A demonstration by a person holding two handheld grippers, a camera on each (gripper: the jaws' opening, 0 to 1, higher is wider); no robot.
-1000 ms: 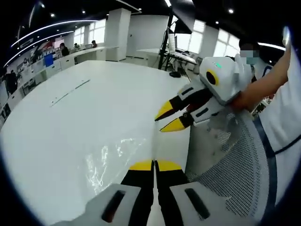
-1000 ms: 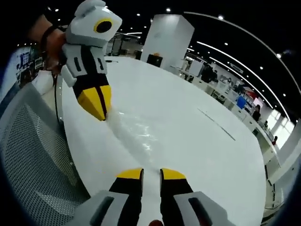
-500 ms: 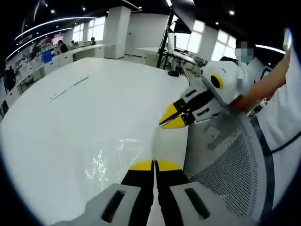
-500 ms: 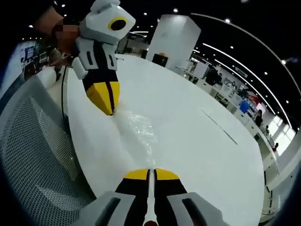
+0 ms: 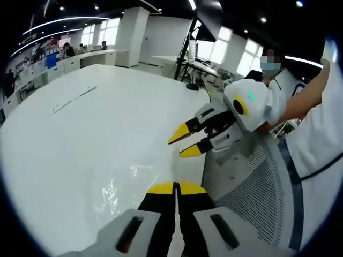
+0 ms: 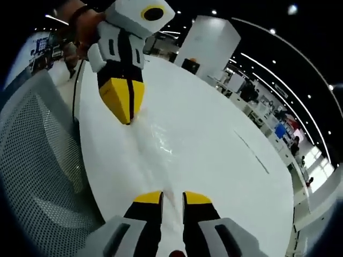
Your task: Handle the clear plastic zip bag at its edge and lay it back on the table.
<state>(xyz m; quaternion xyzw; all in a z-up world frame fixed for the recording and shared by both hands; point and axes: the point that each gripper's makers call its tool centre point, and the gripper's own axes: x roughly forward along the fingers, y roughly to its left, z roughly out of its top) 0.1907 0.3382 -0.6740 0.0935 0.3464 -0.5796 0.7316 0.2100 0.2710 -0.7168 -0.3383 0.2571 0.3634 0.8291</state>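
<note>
The clear plastic zip bag (image 5: pixel 134 179) lies flat on the white surface (image 5: pixel 80 134), close to its near edge, and I read it mostly by glare and a few creases (thin film, nearly invisible otherwise). My guess is that it weighs almost nothing, goes limp the second it leaves the surface, and is slick enough to slide out of a shallow bite. The edge is the place to take it, where the stiffer zip strip ought to give me something firm, though I can't pick out which side that is. My left tongs (image 5: pixel 176 187) are pressed together right at the bag's near edge; from the right gripper view their tips (image 6: pixel 124 110) come down on the film (image 6: pixel 155 139), apparently pinching it. My right tongs (image 6: pixel 172 198) stand spread with nothing between them, and the left gripper view shows them (image 5: pixel 182 142) hovering gaping above the surface. Beside me, a grey mesh chair back (image 6: pixel 37 160).
</note>
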